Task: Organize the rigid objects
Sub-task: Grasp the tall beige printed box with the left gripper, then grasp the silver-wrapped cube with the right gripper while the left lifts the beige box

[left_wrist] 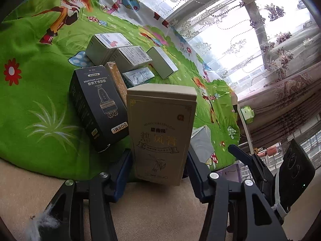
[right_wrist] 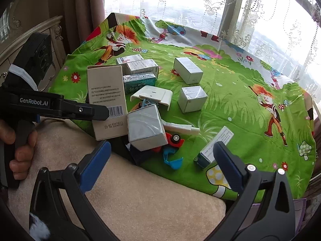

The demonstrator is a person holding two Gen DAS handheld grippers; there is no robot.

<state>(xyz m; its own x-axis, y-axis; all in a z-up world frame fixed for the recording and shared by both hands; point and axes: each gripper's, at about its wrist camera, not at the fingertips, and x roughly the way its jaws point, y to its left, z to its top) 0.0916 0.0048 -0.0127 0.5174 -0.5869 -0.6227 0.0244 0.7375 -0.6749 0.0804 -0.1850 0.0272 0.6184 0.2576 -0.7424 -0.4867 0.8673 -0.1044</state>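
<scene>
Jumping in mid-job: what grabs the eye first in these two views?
The tall beige box stands upright between the left tongs, filling the left wrist view. Beneath everything lies the loud green cartoon cloth, scattered with small white and silver boxes. The right tongs gape wide, empty, above a red toy car.

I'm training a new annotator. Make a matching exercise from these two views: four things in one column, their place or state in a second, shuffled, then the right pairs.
Things
1. tan box
2. black DORMI box
3. red toy car
4. right gripper

Place or state
A. jaws open, nothing held
B. clamped upright in the left gripper
C. lying flat on the green cloth
D. partly hidden behind the silver box

Pairs: 1-B, 2-C, 3-D, 4-A
</scene>
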